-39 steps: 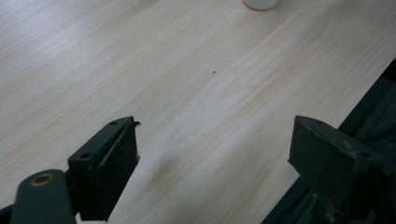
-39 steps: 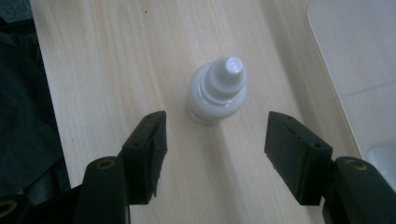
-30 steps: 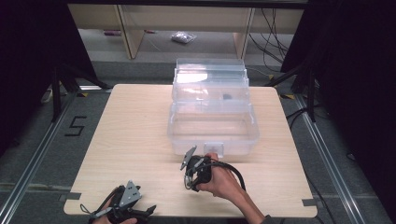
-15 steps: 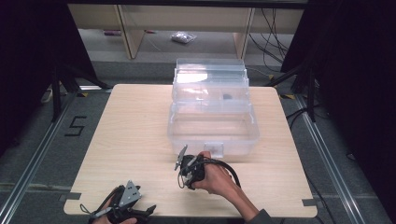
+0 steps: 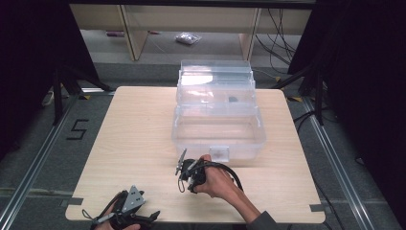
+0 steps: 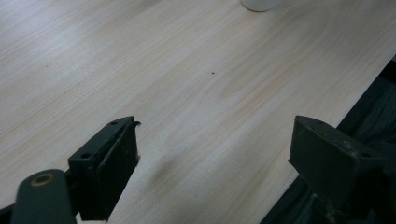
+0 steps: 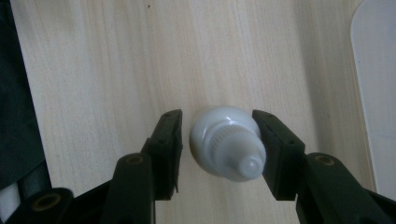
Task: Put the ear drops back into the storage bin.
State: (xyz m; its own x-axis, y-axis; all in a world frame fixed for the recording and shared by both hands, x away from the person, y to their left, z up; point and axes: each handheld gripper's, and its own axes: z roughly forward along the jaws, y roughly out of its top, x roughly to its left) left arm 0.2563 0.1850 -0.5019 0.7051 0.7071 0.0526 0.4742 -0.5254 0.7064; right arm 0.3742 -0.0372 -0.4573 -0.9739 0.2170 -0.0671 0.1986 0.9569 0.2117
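- Left gripper [image 5: 125,213] low at the near left corner of the worktop [image 5: 134,139], held in a hand at the bottom edge of the high view, grey three-cornered plate on top.
- In the left gripper view [image 6: 212,154], jaws spread wide with bare wood grain between them; nothing held, the near edge of the worktop running past the right-hand jaw.
- Rounded white base of something at the top edge of that same view, well apart from the jaws.
- Right gripper [image 5: 184,167] just in front of the clear box, pointed down at the worktop, a hand [image 5: 215,179] wrapped round its body and a black cable looping behind.
- In the right gripper view [image 7: 217,140], a small white bottle [image 7: 226,144] upright on the worktop, seen from above, nozzle cap toward the camera.
- Jaws narrow and just closing in: right-hand pad against the bottle's side, left-hand pad just beside it with a thin gap visible.
- Clear plastic box [image 5: 218,129] at centre right of the worktop, lid thrown back and raised behind it, interior apparently bare apart from a small dark spot in the lid section.
- Pale rounded edge at the right border of the right gripper view, near the bottle.
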